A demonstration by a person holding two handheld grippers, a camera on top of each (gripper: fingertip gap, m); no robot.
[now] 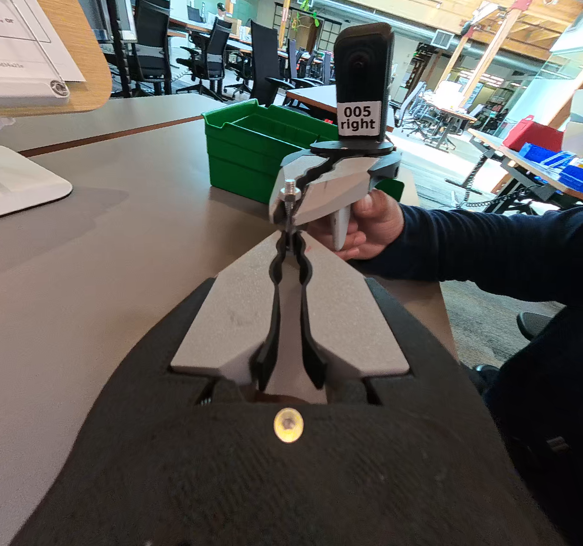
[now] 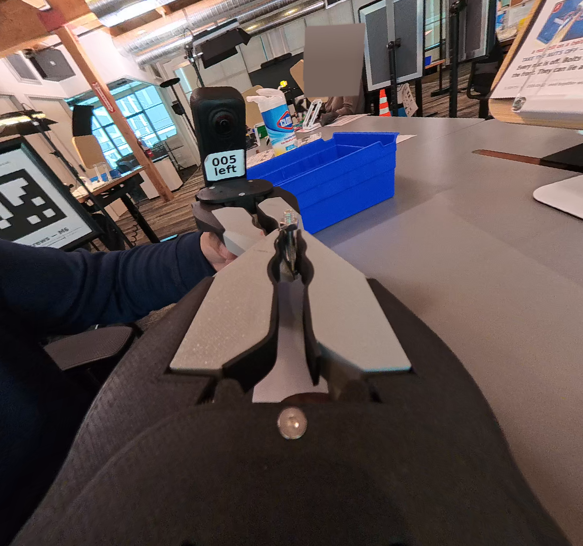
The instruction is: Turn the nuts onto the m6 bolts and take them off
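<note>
Grey tabletop (image 1: 126, 183) spreads under your grippers, in an open office with desks and black chairs (image 1: 151, 41). Your right gripper (image 2: 288, 256) is clamped on the upright bolt (image 2: 288, 240), nut (image 2: 288, 222) near its top; your left gripper (image 1: 288, 240) pinches its lower end, between green bin (image 1: 246, 152) and blue bin (image 2: 340, 177)

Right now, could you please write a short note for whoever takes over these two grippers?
Right gripper: shut on the bolt, holding it roughly upright above the table.
Left gripper: tips closed on the bolt's lower end, just beneath the right gripper.
Nut: on the thread, near the bolt's top end.
Green bin sits behind on one side and blue bin on the other; their contents are not visible.
Done: the nut is on the thread.
Left: whether it is going on or coming off cannot be told; how many bolts remain is unseen.
</note>
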